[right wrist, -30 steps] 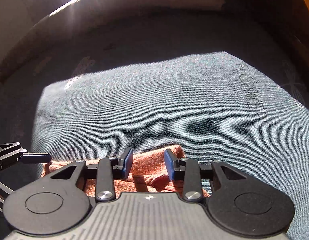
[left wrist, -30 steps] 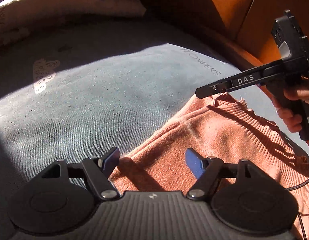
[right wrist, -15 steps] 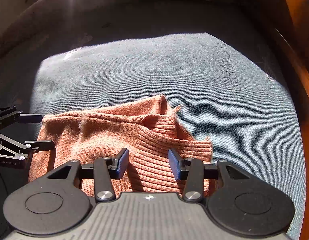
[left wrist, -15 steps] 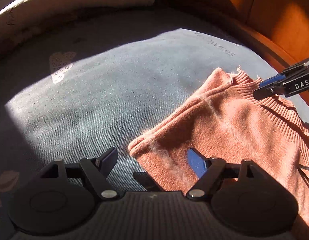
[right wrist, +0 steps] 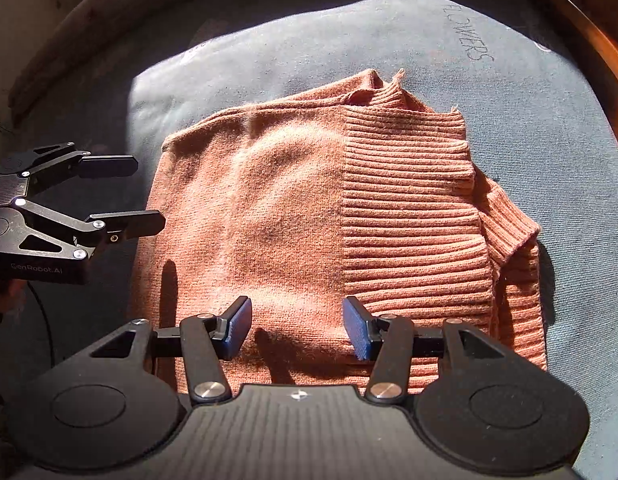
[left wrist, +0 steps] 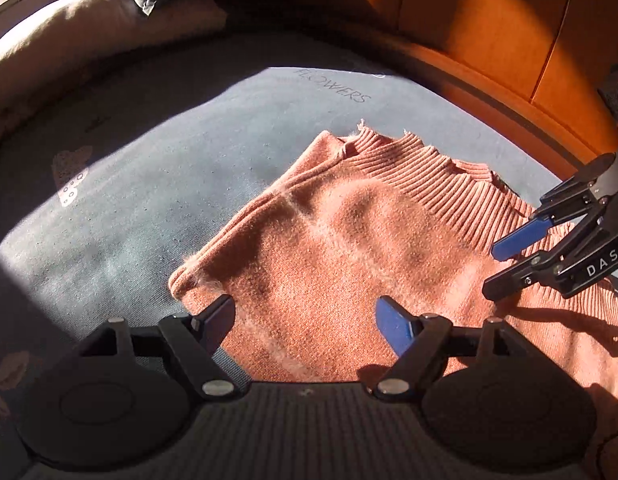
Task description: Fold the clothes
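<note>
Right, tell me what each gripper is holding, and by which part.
Nothing: the left gripper and right gripper are both open above the folded orange knitted sweater.

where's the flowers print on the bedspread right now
The FLOWERS lettering sits on the grey-blue bedspread beyond the folded orange sweater, toward the upper right in the right wrist view, near the wooden bed frame.

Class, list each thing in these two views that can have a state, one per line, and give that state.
orange sweater: folded into a rough rectangle, lying flat on the bed cover, held by neither gripper.
left hand-held gripper: open, empty, fingers apart over the sweater's near edge.
right hand-held gripper: open, empty, fingers apart over the sweater.
grey bed cover: spread out, partly sunlit.
pillow: lying beyond the bed cover.
</note>
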